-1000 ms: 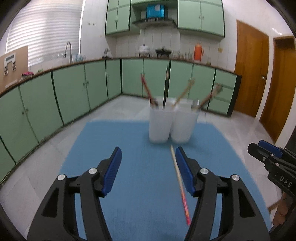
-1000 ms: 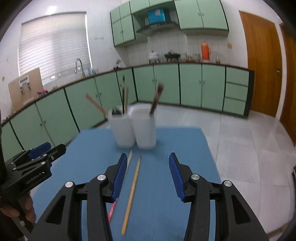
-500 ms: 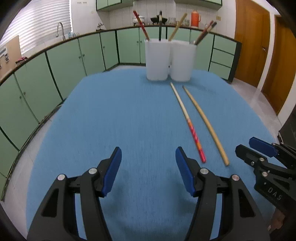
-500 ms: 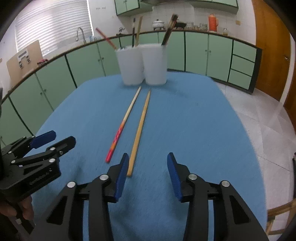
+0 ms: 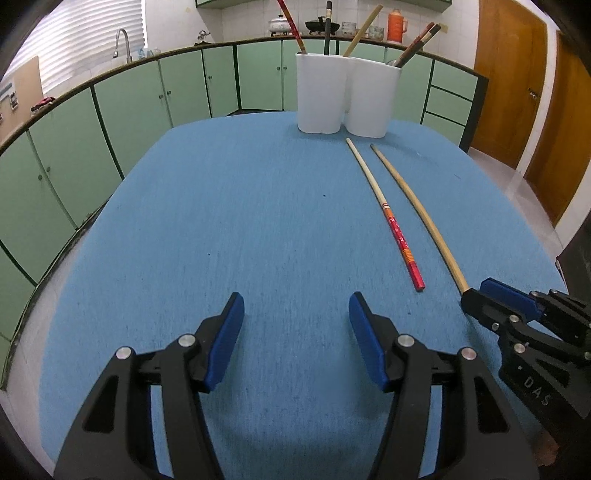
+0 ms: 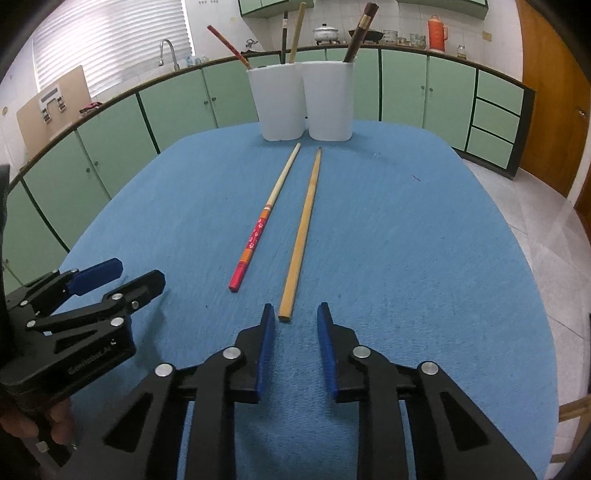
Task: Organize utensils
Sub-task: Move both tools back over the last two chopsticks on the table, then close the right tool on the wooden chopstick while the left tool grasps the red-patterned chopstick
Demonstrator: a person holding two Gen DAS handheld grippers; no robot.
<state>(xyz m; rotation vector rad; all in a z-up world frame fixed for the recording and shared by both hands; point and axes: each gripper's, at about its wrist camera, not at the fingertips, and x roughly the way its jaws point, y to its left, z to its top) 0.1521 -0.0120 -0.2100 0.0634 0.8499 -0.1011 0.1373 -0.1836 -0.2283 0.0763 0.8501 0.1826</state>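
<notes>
Right hand-held gripper (image 6: 294, 319): lowered to the blue counter (image 6: 406, 240) compared with a second back, jaws just narrowed yet apart, pinching nothing; near end of the plain bamboo chopstick (image 6: 303, 229) just ahead of the tips, slightly left of centre.
Left hand-held gripper (image 5: 295, 314): also lowered, spread wide over bare cloth, empty; well to the left of both sticks.
Meaning for the task: looks like the start of a pick on the bamboo stick; grasp not made, nothing lifted.
Red-patterned chopstick (image 6: 255, 236): flat on the counter, just left of the bamboo one, nearly parallel, not touching; painted end near, pale tip far.
Holders: two white cups (image 6: 301, 99) side by side at the far edge, touching or nearly so; several chopsticks (image 6: 360, 31) standing tilted inside; far tips of both loose sticks close to the bases.
In the way: little; the red stick close beside the target, likely to be nudged by the left jaw; a thin stick lying flat probably hard to get under; tilted sticks in the cups crowding the openings.
Beyond: green cabinets (image 6: 177, 107), sink tap, wooden doors on the right.
</notes>
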